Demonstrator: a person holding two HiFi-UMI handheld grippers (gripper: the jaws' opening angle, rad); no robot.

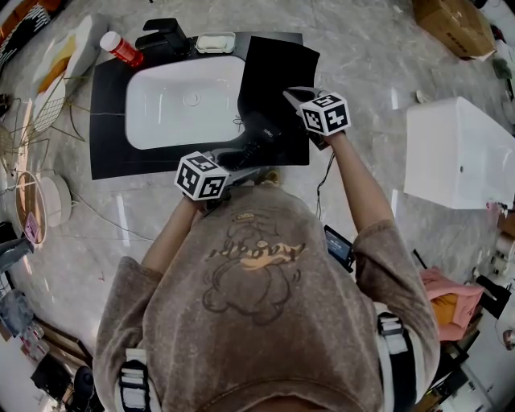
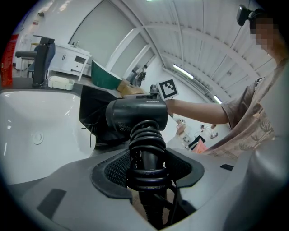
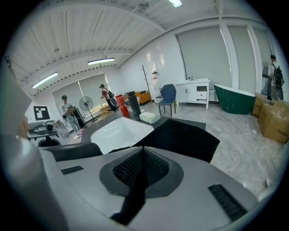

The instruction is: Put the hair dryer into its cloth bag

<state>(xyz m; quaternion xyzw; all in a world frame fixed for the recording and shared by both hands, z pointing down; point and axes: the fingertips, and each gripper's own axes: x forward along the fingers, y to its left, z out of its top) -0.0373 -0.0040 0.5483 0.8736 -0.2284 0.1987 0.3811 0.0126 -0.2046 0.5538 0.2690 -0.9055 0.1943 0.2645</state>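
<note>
The left gripper [image 2: 146, 173] is clamped on the dryer [image 2: 135, 118] by its handle, which has the black cord [image 2: 146, 142] coiled round it. The coils fill the gap between the jaws. The dryer hangs over the sink's [image 1: 161, 113] right near corner, its barrel lying crosswise above the handle.

The right gripper [image 3: 143, 158] has its jaws together, pinching an edge of the black bag [image 3: 180, 137]. A thin strip of the cloth runs down between them. The rest of the bag lies spread on the dark counter [image 1: 109, 121] along the sink's right side, one flap overlapping the sink's right rim. The dryer is just in front of the bag, outside it. The views do not show whether the bag's mouth is open.

Behind the sink stand a black tap [image 1: 165, 36], a white soap dish [image 1: 216, 42] to the tap's right and a red bottle [image 1: 121, 48] with a white cap to its left. All three are well apart from the dryer and bag.

Right of the sink, across the marble floor, sits a white tub [image 1: 459, 153], with a cardboard box [image 1: 455, 24] beyond it.
</note>
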